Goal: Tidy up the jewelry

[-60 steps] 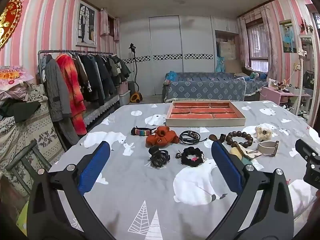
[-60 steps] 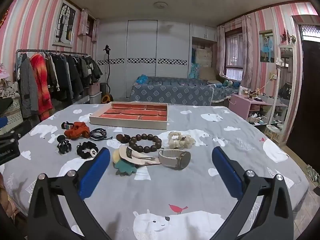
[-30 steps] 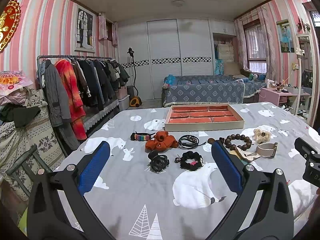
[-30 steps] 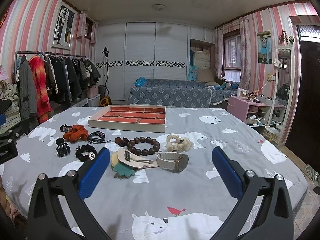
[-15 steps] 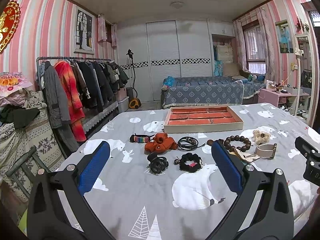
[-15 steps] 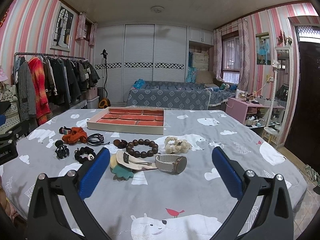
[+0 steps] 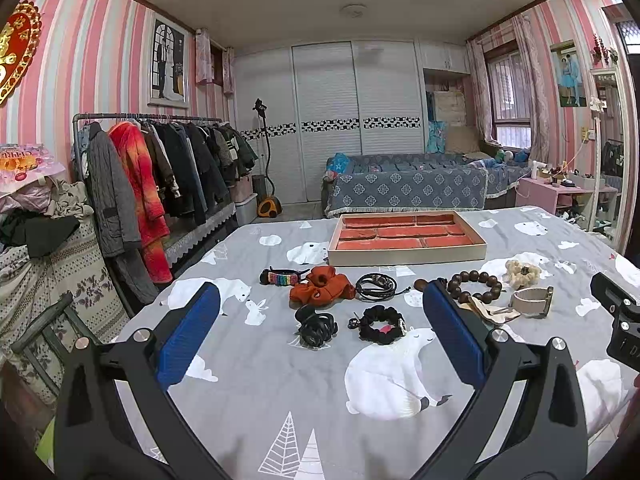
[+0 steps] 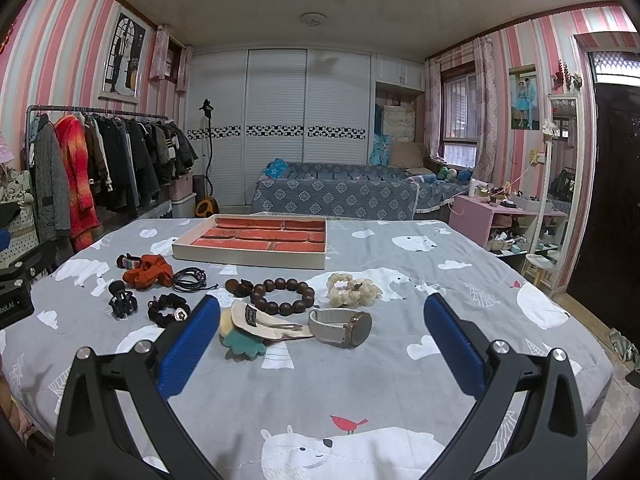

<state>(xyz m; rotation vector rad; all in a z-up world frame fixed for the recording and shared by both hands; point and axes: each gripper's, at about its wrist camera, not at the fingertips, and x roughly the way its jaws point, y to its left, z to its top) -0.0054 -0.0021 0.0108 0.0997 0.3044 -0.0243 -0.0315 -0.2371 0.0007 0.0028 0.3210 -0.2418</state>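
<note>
jewelry tray [image 7: 408, 257], long axis left-right

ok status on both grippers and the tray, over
Left gripper open, empty. Right gripper open, empty. Tray empty, jewelry loose on the bedspread. Nothing blocking.

Both wrist views look forward, low over the bed [image 7: 280, 380], sharing the tray [image 7: 408, 254] and scattered jewelry

A shallow cardboard tray with red compartments [image 8: 256, 246] sits behind the jewelry on the grey bear-print cloth [image 8: 360, 392]. A dark wooden bead bracelet [image 8: 282, 295] lies left of a cream scrunchie [image 8: 352, 289], behind a grey-strapped watch [image 8: 340, 327].
</note>
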